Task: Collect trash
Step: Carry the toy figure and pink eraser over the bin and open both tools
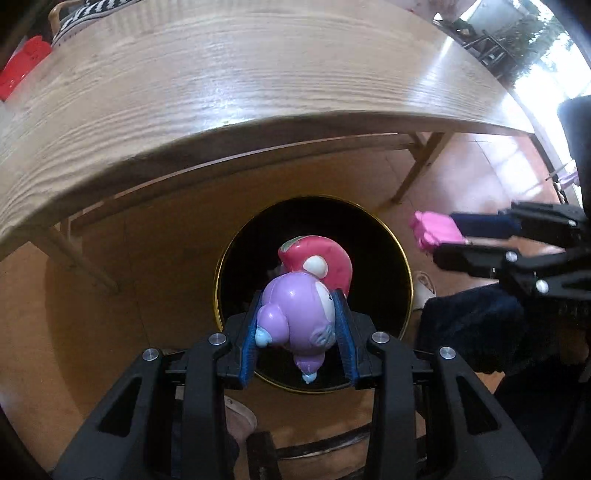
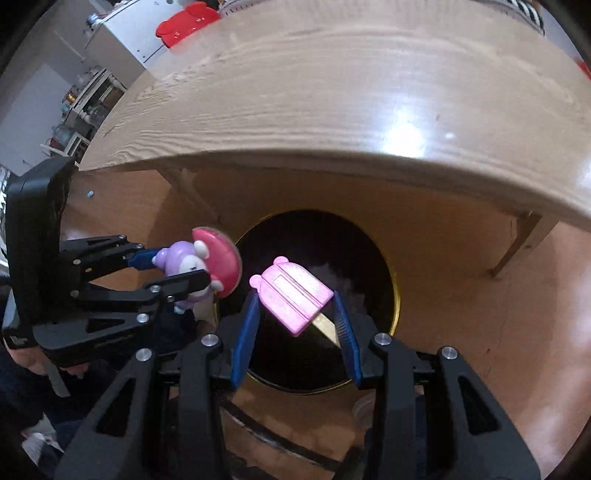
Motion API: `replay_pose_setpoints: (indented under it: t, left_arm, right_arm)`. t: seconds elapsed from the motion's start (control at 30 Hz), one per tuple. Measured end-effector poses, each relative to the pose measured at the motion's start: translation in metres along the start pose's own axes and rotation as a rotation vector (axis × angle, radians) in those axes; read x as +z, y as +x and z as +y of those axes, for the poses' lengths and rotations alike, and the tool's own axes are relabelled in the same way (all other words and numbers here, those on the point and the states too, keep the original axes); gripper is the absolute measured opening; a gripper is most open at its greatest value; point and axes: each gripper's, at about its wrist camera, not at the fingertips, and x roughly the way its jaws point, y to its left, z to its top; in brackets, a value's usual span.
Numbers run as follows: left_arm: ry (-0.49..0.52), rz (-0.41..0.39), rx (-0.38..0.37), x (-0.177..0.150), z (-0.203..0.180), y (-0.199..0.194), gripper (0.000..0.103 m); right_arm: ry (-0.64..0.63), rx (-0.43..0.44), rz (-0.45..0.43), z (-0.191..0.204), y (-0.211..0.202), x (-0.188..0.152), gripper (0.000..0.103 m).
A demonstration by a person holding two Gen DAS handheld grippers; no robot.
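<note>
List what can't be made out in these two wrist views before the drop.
- Bin contents: both views, interior too dark.
- Purple figure face and front: left wrist view, turned away and flanked by left claw pads.
- Pink popsicle toy stick end: right wrist view, behind right claw finger.
- Red item behind the table: both views, cut by frame edge and tabletop.
</note>
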Motion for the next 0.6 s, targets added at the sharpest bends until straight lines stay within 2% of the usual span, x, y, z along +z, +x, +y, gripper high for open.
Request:
replay_pose_setpoints:
  t: [0.4,0.6]
  left_arm:
    - [0.003,0.003,0.015,0.012,-0.006,0.003,0.036]
    - [0.014,-0.001,0.009,0.01,-0.005,0.0,0.037]
  right_arm:
    - [0.052,-0.056,0.016,-0.001,0.011,0.014,0.041]
    - [0.068,-0.055,0.014,-0.005,0.011,0.015,0.041]
